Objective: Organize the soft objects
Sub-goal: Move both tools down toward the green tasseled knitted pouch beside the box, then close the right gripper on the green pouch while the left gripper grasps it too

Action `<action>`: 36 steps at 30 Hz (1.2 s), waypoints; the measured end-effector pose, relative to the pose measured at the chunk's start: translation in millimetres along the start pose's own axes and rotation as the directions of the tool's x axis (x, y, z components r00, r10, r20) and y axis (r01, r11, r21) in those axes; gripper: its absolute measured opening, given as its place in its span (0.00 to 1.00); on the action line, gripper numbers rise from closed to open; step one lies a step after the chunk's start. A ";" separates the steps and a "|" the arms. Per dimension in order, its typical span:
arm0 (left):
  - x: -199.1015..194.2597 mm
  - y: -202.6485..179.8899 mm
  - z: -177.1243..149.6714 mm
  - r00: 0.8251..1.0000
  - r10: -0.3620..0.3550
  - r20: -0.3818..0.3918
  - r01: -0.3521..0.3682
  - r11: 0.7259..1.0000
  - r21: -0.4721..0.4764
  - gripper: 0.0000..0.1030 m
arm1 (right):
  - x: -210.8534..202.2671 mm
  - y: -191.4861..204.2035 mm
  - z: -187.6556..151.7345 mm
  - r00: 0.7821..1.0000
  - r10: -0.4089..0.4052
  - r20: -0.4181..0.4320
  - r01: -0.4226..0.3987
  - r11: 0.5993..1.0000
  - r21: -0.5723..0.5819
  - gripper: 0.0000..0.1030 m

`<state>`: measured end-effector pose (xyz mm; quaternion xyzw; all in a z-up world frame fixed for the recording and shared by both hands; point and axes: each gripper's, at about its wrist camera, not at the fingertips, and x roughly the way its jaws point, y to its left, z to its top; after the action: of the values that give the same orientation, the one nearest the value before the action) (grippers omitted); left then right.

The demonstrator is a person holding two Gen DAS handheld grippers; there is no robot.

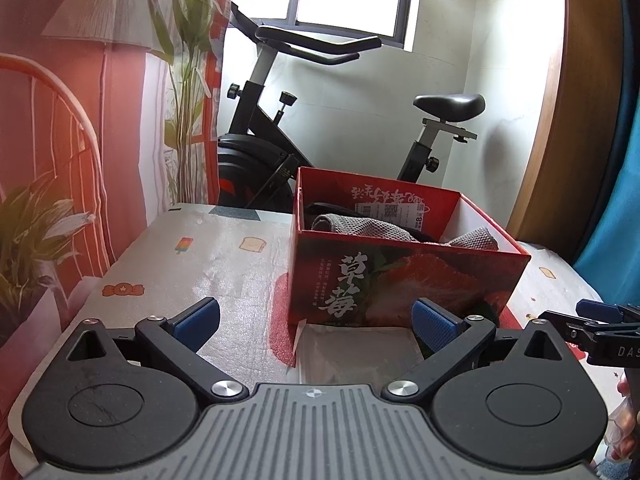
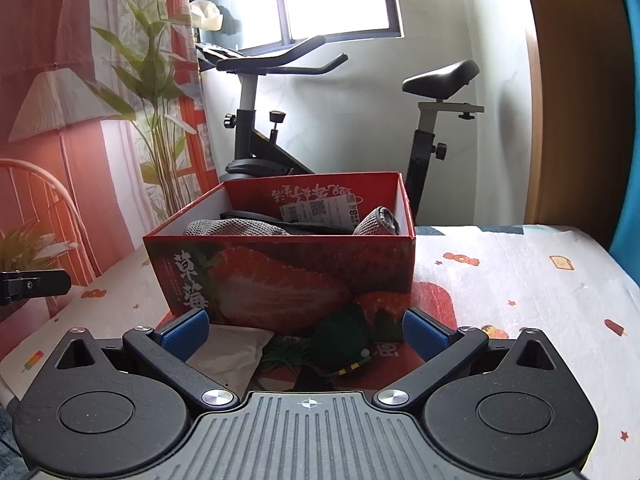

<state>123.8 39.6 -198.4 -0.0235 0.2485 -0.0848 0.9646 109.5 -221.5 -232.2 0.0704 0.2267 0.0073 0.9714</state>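
Observation:
A red strawberry box (image 1: pixel 400 276) stands on the table and also shows in the right wrist view (image 2: pixel 280 272). Grey cloths (image 1: pixel 360 228) and a dark item lie inside it, and the cloths also show in the right wrist view (image 2: pixel 236 227). My left gripper (image 1: pixel 316 322) is open and empty, just short of the box's near wall, above a flat whitish pouch (image 1: pixel 356 350). My right gripper (image 2: pixel 306 334) is open over a dark green soft object (image 2: pixel 340 344) lying before the box. The white pouch (image 2: pixel 232 354) lies to its left.
The table (image 2: pixel 520 280) has a patterned white cloth. An exercise bike (image 1: pixel 280 128) stands behind it under a window. A printed curtain (image 1: pixel 80 120) hangs at the left. A wooden panel (image 1: pixel 568 120) is at the right. The right gripper's finger (image 1: pixel 600 316) shows in the left view.

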 end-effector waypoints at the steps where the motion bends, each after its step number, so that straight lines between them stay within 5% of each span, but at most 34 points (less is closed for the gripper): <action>1: 4.2 -1.2 -0.4 1.000 -0.006 -0.015 0.007 1.000 0.007 1.00 | 2.4 -1.2 -0.9 1.000 0.002 -0.007 -0.002 1.000 0.004 0.99; 9: 36.7 -10.0 3.7 0.995 -0.062 -0.082 0.065 0.998 0.025 0.97 | 28.9 -16.7 -8.0 0.998 -0.010 -0.056 0.010 1.000 0.002 0.88; 19: 93.9 -42.2 13.0 0.977 -0.155 -0.148 0.167 0.983 0.076 0.69 | 80.4 -34.5 -10.1 0.994 -0.005 -0.110 0.001 0.999 -0.033 0.65; 25: 125.2 -52.8 6.4 0.954 -0.196 -0.225 0.211 0.977 0.041 0.57 | 103.2 -31.0 -9.3 0.989 0.022 -0.146 -0.029 0.998 -0.049 0.64; 36: 158.2 -78.2 5.4 0.901 -0.330 -0.281 0.339 0.941 -0.016 0.57 | 115.2 -33.3 -31.1 0.977 0.058 -0.203 -0.069 0.996 -0.051 0.59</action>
<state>250.9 -65.1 -262.1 -0.0377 0.3731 -0.2557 0.8911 198.5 -245.0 -315.1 0.0486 0.3211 0.0519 0.9444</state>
